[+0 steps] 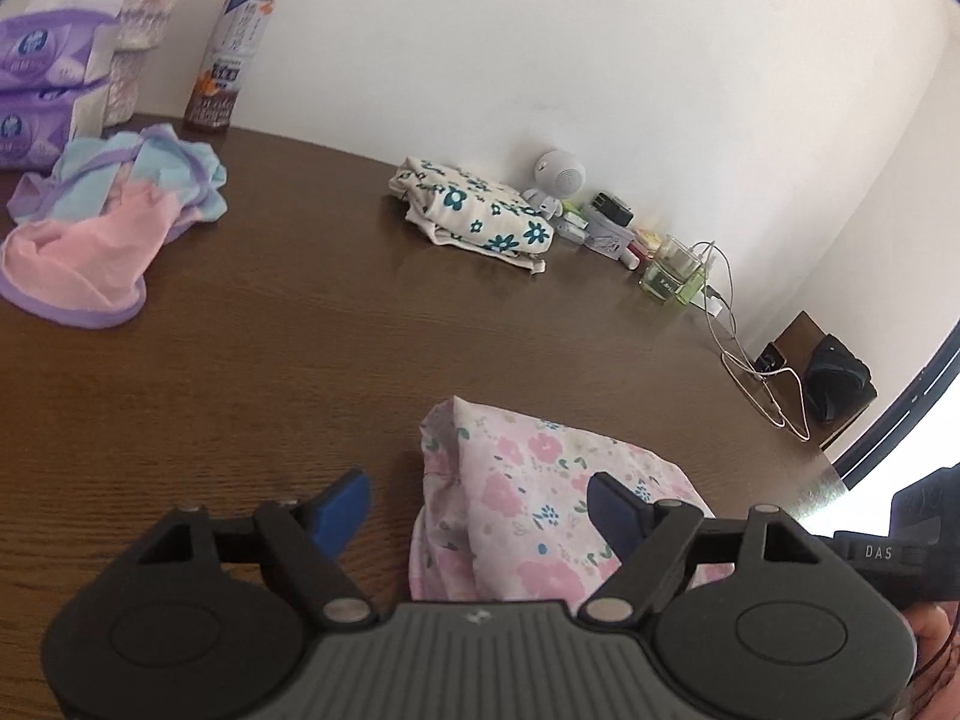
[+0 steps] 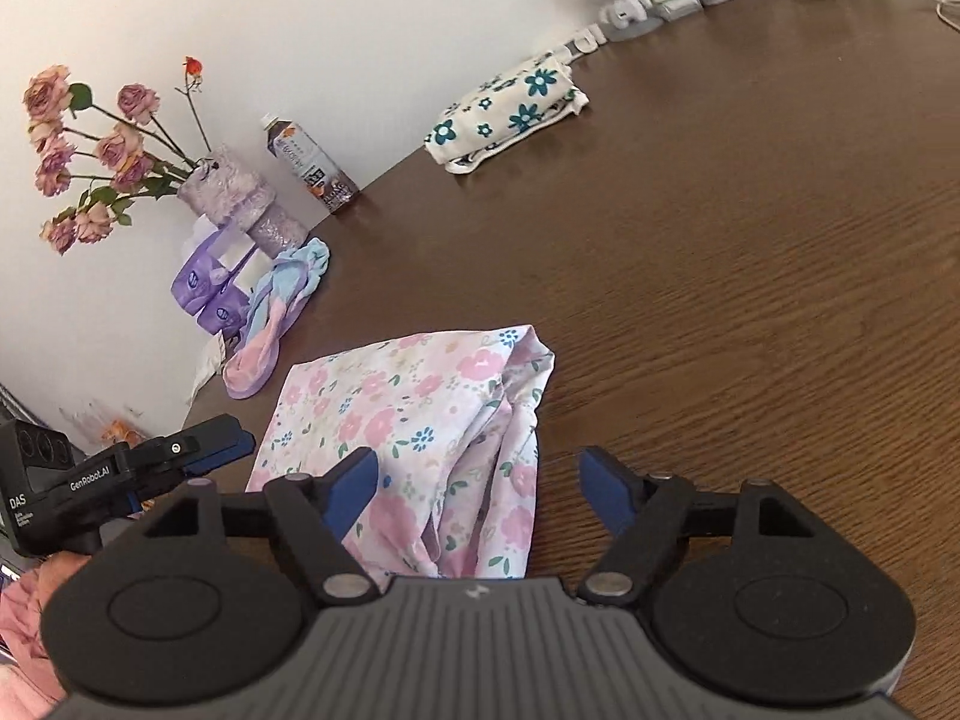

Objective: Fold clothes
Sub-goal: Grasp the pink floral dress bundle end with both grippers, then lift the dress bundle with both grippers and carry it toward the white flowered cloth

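both tools hang over the dark brown wooden table (image 1: 540, 330) with their blue-padded fingers spread wide, gripping nothing. the left gripper (image 1: 477, 504) has the crumpled white cloth printed with pink flowers (image 1: 540, 504) just ahead, between its fingers and under the right one. the right gripper (image 2: 478, 489) sees the same cloth (image 2: 414, 414) lying ahead and to its left, its bunched edge running between the fingers. further ahead by the wall lies a folded cream garment with teal flowers (image 1: 480, 210), and off to the left a loose pink, blue and purple pile of clothes (image 1: 114, 222).
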`<act>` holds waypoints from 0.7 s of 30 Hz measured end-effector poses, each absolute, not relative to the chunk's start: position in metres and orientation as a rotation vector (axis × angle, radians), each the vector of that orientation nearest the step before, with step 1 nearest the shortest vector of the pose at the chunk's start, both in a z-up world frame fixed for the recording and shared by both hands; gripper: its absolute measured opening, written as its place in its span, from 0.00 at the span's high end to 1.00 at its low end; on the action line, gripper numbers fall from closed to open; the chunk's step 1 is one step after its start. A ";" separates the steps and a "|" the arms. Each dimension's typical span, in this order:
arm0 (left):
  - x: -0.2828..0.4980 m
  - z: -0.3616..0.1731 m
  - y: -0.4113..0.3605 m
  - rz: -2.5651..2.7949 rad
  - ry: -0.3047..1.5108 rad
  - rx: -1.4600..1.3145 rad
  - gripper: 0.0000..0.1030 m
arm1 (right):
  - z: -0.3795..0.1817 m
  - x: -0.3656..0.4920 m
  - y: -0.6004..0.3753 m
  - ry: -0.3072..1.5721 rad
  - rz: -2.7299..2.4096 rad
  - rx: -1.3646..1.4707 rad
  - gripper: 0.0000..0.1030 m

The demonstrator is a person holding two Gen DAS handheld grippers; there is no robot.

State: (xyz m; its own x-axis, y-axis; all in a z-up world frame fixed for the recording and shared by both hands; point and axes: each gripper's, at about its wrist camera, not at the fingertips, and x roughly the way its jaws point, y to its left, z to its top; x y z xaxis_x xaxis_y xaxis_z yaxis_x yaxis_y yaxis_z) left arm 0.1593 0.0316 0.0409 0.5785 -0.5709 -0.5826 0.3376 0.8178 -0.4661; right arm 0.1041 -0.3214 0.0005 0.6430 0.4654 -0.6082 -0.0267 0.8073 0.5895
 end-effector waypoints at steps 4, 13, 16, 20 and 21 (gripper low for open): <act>0.171 0.025 0.030 -0.557 0.856 -0.343 0.23 | -0.005 0.108 -0.313 0.848 0.303 0.576 0.26; 0.170 0.009 0.032 -0.635 0.883 -0.415 0.40 | -0.010 0.113 -0.306 0.825 0.346 0.637 0.32; 0.172 0.006 0.034 -0.633 0.882 -0.434 0.46 | -0.014 0.114 -0.305 0.812 0.361 0.671 0.40; 0.169 0.002 0.032 -0.626 0.862 -0.436 0.56 | -0.019 0.112 -0.305 0.784 0.358 0.691 0.51; 0.168 0.001 0.031 -0.624 0.856 -0.440 0.59 | -0.020 0.111 -0.304 0.777 0.355 0.685 0.53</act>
